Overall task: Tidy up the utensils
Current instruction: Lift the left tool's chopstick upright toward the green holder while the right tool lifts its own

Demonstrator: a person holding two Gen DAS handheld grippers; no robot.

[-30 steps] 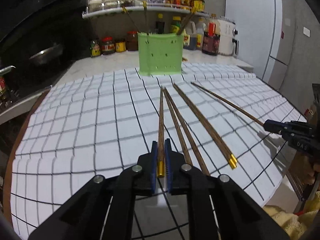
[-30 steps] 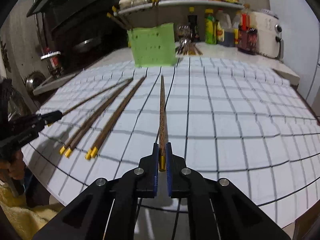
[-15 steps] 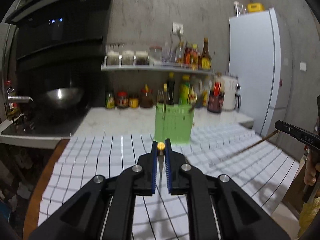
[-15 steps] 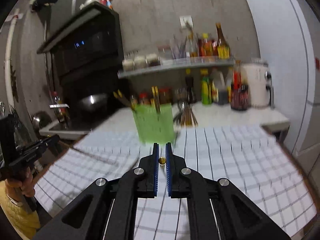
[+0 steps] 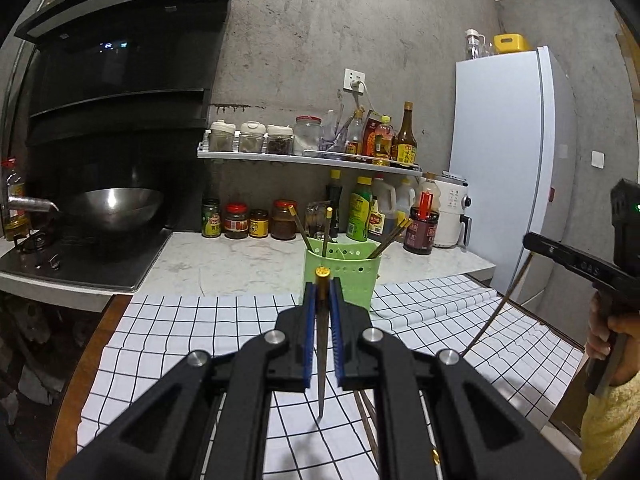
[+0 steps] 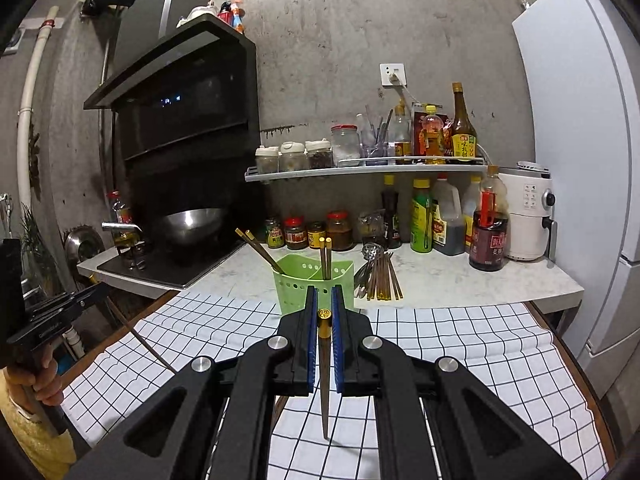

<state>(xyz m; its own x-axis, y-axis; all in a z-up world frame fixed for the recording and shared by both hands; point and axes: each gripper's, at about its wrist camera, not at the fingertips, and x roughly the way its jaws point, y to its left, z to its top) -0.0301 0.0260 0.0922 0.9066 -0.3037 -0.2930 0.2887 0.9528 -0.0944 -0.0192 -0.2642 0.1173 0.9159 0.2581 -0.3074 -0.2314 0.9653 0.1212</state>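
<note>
Both chopsticks are off the tabletop now, left gripper (image 5: 322, 300) clenched on one chopstick (image 5: 321, 344), right gripper (image 6: 324, 312) on another (image 6: 325, 376), tips hanging down, green holder (image 6: 314, 282) mid-frame ahead awaiting them.

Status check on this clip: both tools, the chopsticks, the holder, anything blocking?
Left tool and right tool each shut on a chopstick, tips hanging down. Green holder ahead, partly filled. Nothing in the way.
</note>
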